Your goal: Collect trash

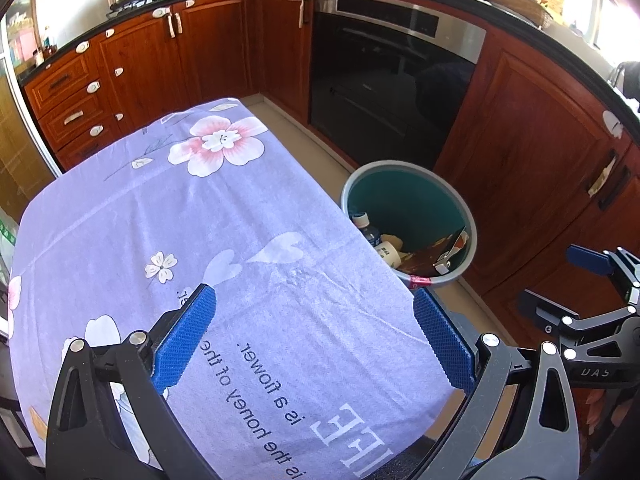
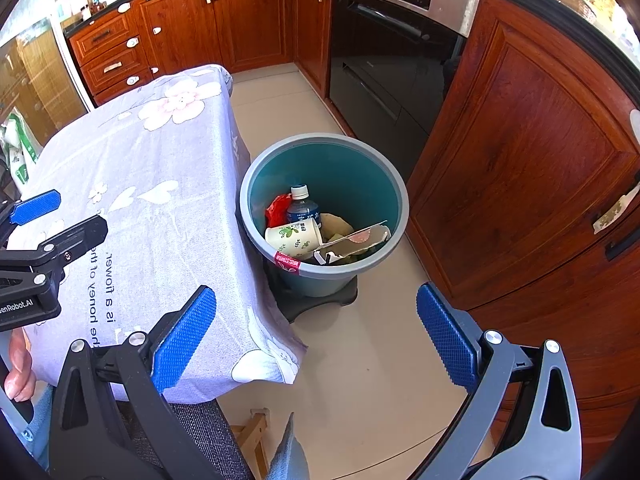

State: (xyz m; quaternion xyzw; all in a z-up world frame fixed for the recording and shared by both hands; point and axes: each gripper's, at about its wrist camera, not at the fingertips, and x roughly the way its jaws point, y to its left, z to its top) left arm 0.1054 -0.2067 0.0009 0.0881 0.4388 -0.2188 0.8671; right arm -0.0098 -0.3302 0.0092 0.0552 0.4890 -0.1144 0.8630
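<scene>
Hovering over the bare tablecloth (image 1: 168, 216), both grippers, left (image 1: 314, 340) & right (image 2: 316, 336), had fingers spread, empty; bin (image 2: 256, 236) at frame center looked full, so probably just rescan the cloth for leftovers.

Bright daylight, both views. Source at upper right: window area blows out to white glare in the left wrist view, washing the countertop (image 1: 516, 20) there. Oven door (image 2: 384, 60) glossy, carries dim reflections. Soft shadow under the bin (image 2: 324, 216) on the floor. Strong fisheye bending; cabinets curve, black vignette at corners. Centre sharp, edges slightly soft.
</scene>
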